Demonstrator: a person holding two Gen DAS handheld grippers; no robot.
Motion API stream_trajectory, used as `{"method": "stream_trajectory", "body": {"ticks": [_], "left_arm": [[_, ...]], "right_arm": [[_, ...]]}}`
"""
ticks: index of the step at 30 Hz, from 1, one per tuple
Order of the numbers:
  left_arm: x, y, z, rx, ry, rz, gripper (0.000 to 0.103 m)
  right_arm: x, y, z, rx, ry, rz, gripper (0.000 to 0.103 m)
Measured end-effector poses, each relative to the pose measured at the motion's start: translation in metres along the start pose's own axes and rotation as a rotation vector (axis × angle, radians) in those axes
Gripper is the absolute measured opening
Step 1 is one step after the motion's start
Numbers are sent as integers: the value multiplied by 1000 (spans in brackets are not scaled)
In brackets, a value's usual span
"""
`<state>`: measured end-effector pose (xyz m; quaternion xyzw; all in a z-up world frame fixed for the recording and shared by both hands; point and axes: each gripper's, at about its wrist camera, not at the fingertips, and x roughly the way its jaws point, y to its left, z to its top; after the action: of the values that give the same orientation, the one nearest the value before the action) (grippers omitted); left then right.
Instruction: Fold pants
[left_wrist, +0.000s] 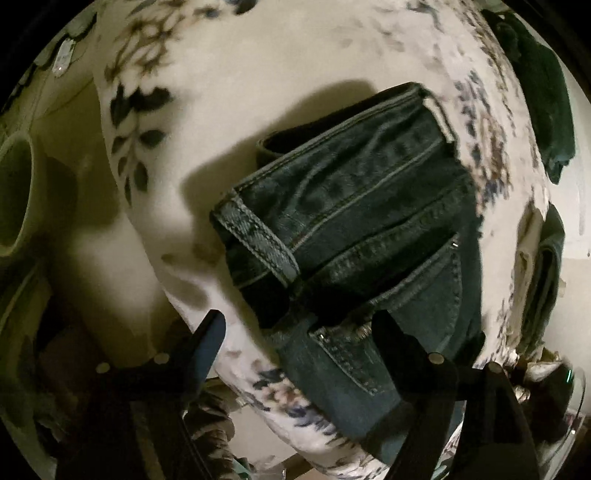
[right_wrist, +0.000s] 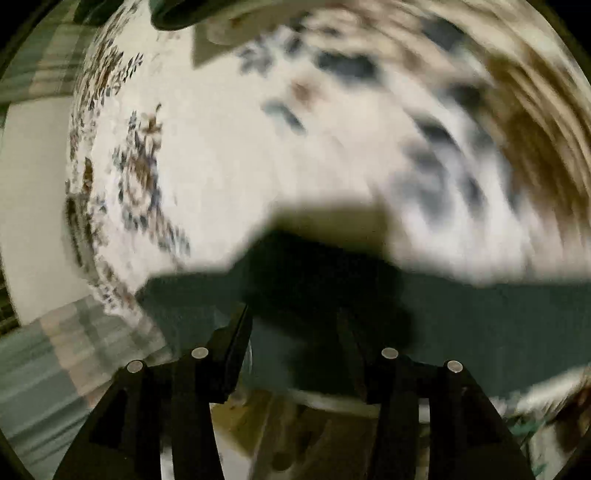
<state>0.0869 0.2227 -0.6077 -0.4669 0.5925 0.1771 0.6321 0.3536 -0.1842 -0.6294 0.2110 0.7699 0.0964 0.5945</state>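
Left claw (left_wrist: 299, 328) hung spread above the folded jeans (left_wrist: 354, 229), pinching nothing; those lay on the floral cloth (left_wrist: 229, 110). Right claw (right_wrist: 293, 325) stood parted over a dark blurred fabric (right_wrist: 480, 314), gripping nothing. No readable label showed on the jeans

- The right wrist view is smeared by motion; the floral cloth (right_wrist: 229, 155) blurs into streaks at far right
- The dark fabric (right_wrist: 480, 314) near the right tongs (right_wrist: 295, 328) shows no seam or detail
- The jeans (left_wrist: 354, 229) run out of sight beneath the left tongs (left_wrist: 299, 332)
- A dark garment (left_wrist: 535, 92) at far right is cut by the picture's edge
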Motion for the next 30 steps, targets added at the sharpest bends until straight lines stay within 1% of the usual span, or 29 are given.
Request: {"method": "stream_trajectory", "body": {"ticks": [2,4,5,6,7,11,14,17,19,21,23,24,25,26,27,28,30], "left_arm": [[3,-1,2,4,-6,-2,80],[4,-2,3,6,-8,-3,80],[5,-2,3,6,-7,-6,80],[7,-1,3,3,-4,-7,80],[8,-1,2,1,-3,-9,80],[9,0,0,7,3,-12,80],[7,3,-1,12,5,-12,80],[9,-1,1,10,1,-3,80],[10,-1,0,8,2,2,80],[9,-2,-1,15,2,8,80],[7,-4,-2,25,1,15,80],[5,-5,-3,37,2,17,80],[5,-6,-3,44,2,19,80],[3,-8,-4,55,1,24,80],[2,-10,-6,65,2,28,80],[1,-11,-8,72,5,30,80],[2,-14,-12,81,11,34,80]], "right_arm": [[21,15,29,-70,57,-57,51],[40,25,41,-127,112,-119,51],[46,28,43,-150,120,-160,48],[49,31,43,-174,109,-193,37],[49,34,42,-177,98,-190,7],[24,41,41,-180,1,-206,7],[7,45,45,-173,-49,-208,7],[5,42,52,-169,-49,-213,7],[13,36,55,-159,-25,-210,7],[19,28,57,-144,-15,-184,7],[10,18,61,-122,-7,-133,9],[0,14,61,-119,-26,-135,13],[-11,10,59,-125,-44,-141,26],[-20,8,56,-143,-56,-133,43],[-25,8,54,-160,-63,-123,48],[-29,8,51,-187,-60,-136,53],[-17,18,45,-239,-35,-183,53]]}}
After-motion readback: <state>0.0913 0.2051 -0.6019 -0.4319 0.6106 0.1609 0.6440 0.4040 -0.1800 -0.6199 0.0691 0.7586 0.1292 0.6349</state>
